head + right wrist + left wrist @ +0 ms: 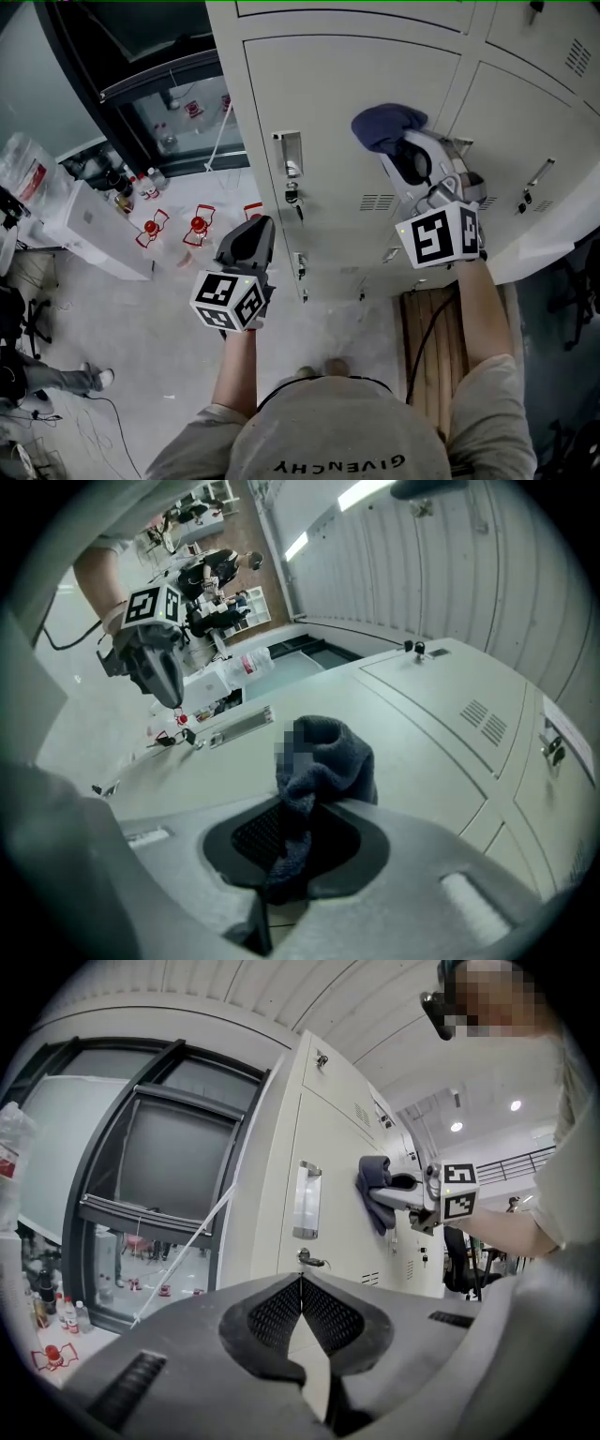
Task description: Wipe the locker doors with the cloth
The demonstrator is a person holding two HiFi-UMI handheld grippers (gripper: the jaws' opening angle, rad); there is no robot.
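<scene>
A dark blue cloth (384,125) is pressed against the pale grey locker door (347,103), and my right gripper (401,148) is shut on it. In the right gripper view the cloth (319,761) bunches out from between the jaws onto the door (422,752). The left gripper view shows the cloth (373,1188) on the door (337,1194) from the side. My left gripper (251,239) hangs lower and left of the door handle (290,155), shut on nothing, its pads (302,1312) meeting at the tips.
A keyed lock (292,197) sits below the handle. More locker doors (534,122) run right. Left of the lockers stands a dark-framed glass window (159,103). Bottles (141,183) and red items (197,225) lie on the floor. A wooden pallet (436,347) lies at lower right.
</scene>
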